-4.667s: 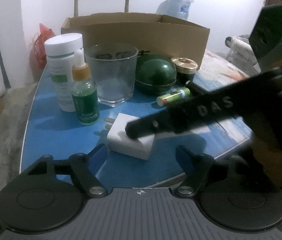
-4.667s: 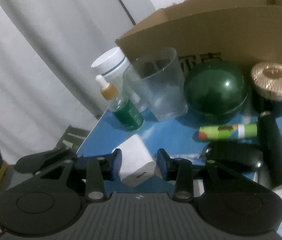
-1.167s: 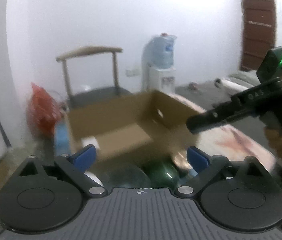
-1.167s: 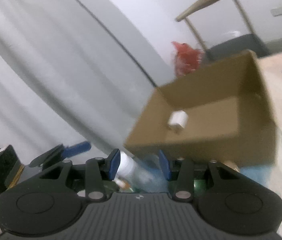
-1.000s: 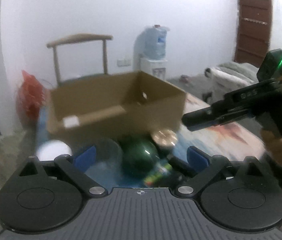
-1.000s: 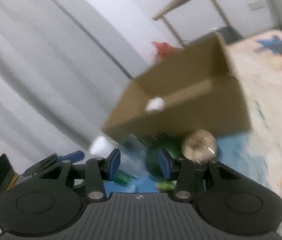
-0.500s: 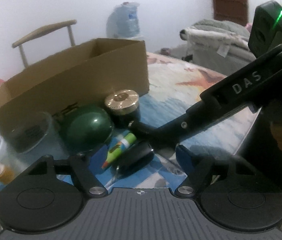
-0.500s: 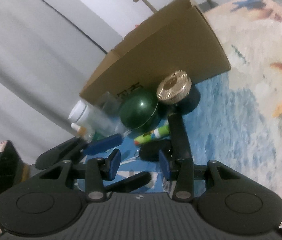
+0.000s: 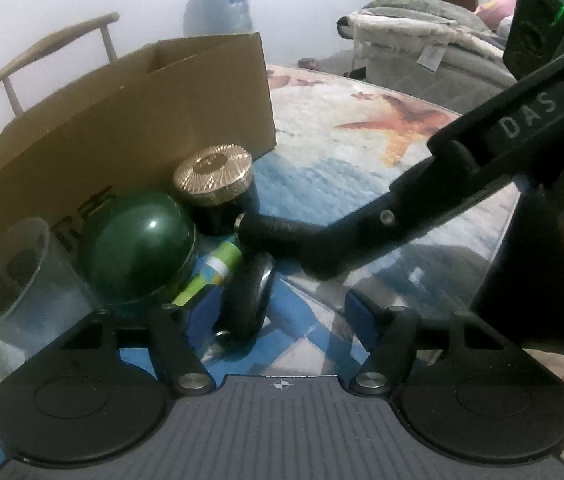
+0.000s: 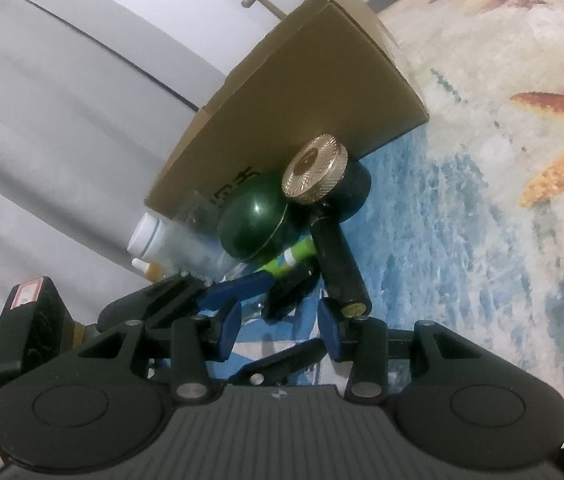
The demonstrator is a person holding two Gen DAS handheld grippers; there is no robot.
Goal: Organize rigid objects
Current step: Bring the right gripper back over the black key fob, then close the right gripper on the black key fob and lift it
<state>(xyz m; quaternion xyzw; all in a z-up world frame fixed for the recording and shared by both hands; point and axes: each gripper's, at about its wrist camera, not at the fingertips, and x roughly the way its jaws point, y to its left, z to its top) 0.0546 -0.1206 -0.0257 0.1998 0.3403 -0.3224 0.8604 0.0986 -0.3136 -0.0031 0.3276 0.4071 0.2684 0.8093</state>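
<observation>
A black key fob (image 9: 244, 300) stands on edge between the pads of my left gripper (image 9: 280, 312). Its jaws are closing, and a gap still shows beside the right pad. A green tube (image 9: 210, 272) lies just left of the fob. A black cylinder (image 10: 338, 268) lies with its brass end by the right pad of my right gripper (image 10: 280, 328), which is open and empty. One of the right gripper's fingers (image 9: 402, 208) reaches in over the cylinder (image 9: 270, 236). The left gripper's fingers (image 10: 238, 284) flank the fob (image 10: 286, 288).
The cardboard box (image 9: 122, 120) stands behind a green dome (image 9: 138, 248), a gold-lidded jar (image 9: 214, 176) and a glass (image 9: 10, 280). A white bottle (image 10: 146, 232) and a dropper bottle (image 10: 150, 268) are at the left. The starfish tablecloth (image 10: 502, 200) spreads right.
The white charger went from the right gripper into the box. Both grippers then came down from over the box to the objects in front. The left jaws narrowed around the key fob.
</observation>
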